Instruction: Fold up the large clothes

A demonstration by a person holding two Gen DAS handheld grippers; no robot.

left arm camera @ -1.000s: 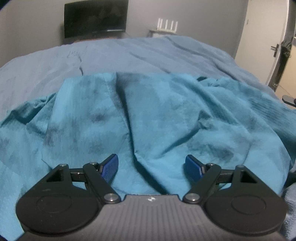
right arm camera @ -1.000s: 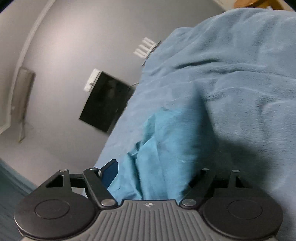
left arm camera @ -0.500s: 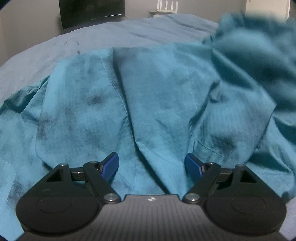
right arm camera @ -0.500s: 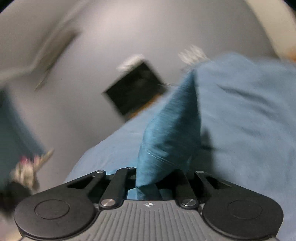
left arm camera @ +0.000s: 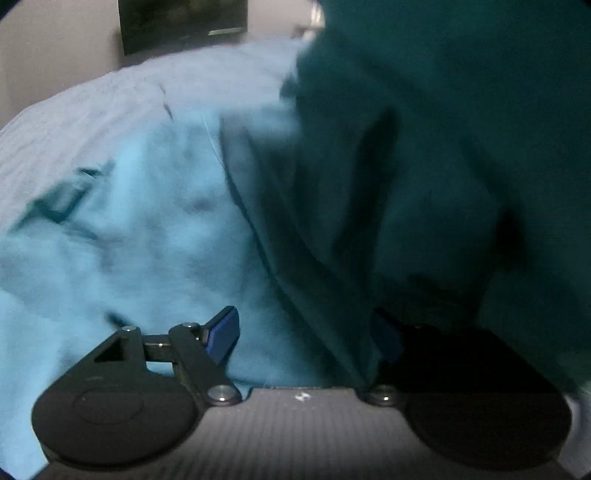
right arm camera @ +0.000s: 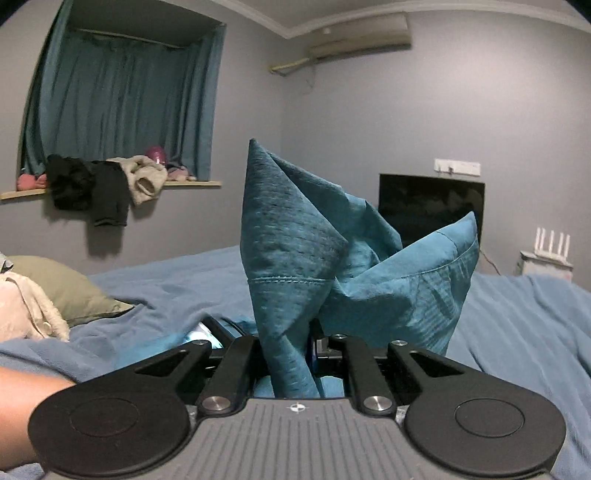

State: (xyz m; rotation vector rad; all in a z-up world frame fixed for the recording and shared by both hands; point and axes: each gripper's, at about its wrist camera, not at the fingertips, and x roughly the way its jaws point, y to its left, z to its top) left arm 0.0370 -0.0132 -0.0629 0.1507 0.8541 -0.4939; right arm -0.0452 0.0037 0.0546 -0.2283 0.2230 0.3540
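On the left, the left hand-held gripper [left arm camera: 303, 336] hangs low over the teal garment [left arm camera: 147, 236], which lies crumpled across the blue bedspread [left arm camera: 110, 107]. Its two blue pads [left arm camera: 221, 334] stand wide apart with nothing between them; the cloth lies under and ahead of them, lit bright on the left side. A darker sweep of the same garment hangs across the right half of that view, over the right pad, which sits in shadow. The view is blurred, so whether the cloth touches the pads cannot be told. Beyond the bed a dark screen [left arm camera: 181, 22] stands against the wall.

Further right, the right hand-held gripper [right arm camera: 291, 354] is clamped on a bunch of the teal garment [right arm camera: 288, 236]. The cloth rises out from between the closed fingers and stands up in two peaks, one tall with a stitched hem across it, one lower to the right. The rest of the bunch drops down behind the fingers toward the bedspread [right arm camera: 517, 332].

Around it: a pale pillow [right arm camera: 62, 288] at the far left of the bed, clothes [right arm camera: 103, 184] heaped on a sill under teal curtains [right arm camera: 122, 99], the dark screen [right arm camera: 432, 203] on the far wall, and a white router [right arm camera: 546, 254] at the right.
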